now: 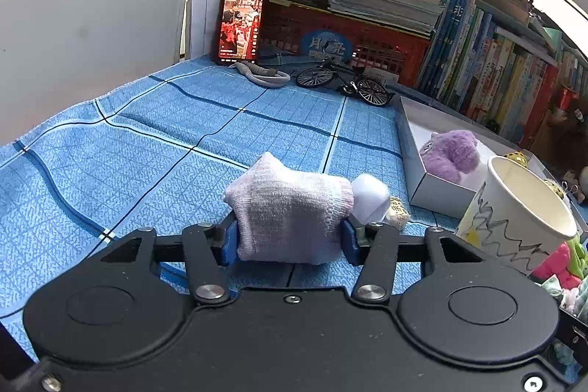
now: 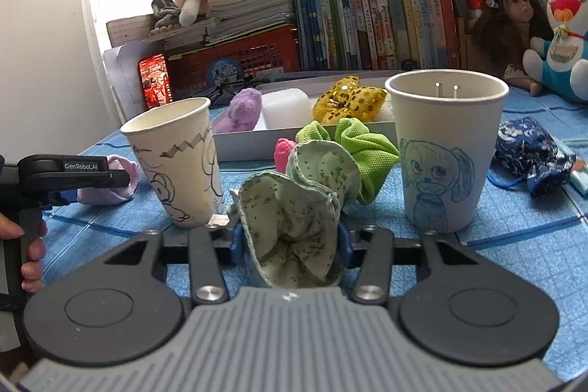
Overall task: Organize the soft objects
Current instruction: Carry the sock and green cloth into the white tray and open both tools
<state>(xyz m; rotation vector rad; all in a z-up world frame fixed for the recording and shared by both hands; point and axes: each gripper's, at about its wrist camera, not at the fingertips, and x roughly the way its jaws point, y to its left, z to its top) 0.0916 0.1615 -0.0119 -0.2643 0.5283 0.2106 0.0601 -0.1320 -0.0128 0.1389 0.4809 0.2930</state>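
My left gripper (image 1: 290, 239) is shut on a pale pink knitted sock (image 1: 286, 212) lying on the blue checked cloth (image 1: 147, 142); its blue pads (image 1: 228, 241) press both sides. The sock (image 2: 117, 179) and the left gripper's body (image 2: 66, 171) also show at the left of the right wrist view. My right gripper (image 2: 290, 241) is shut on a bunched pale green speckled cloth (image 2: 294, 219). Behind that cloth lie a bright green fabric piece (image 2: 364, 149) and a pink soft item (image 2: 284, 151). A white box (image 1: 433, 191) holds a purple plush (image 1: 452, 153).
Two paper cups stand near: one with black doodles (image 2: 180, 164), one with a blue dog drawing (image 2: 444, 153). The box (image 2: 250, 144) also holds a gold sequined bow (image 2: 349, 101). A dark blue floral pouch (image 2: 529, 153), a doll, a blue plush, books, a red crate, a phone (image 1: 240, 22) and a toy bicycle (image 1: 341, 81) ring the table.
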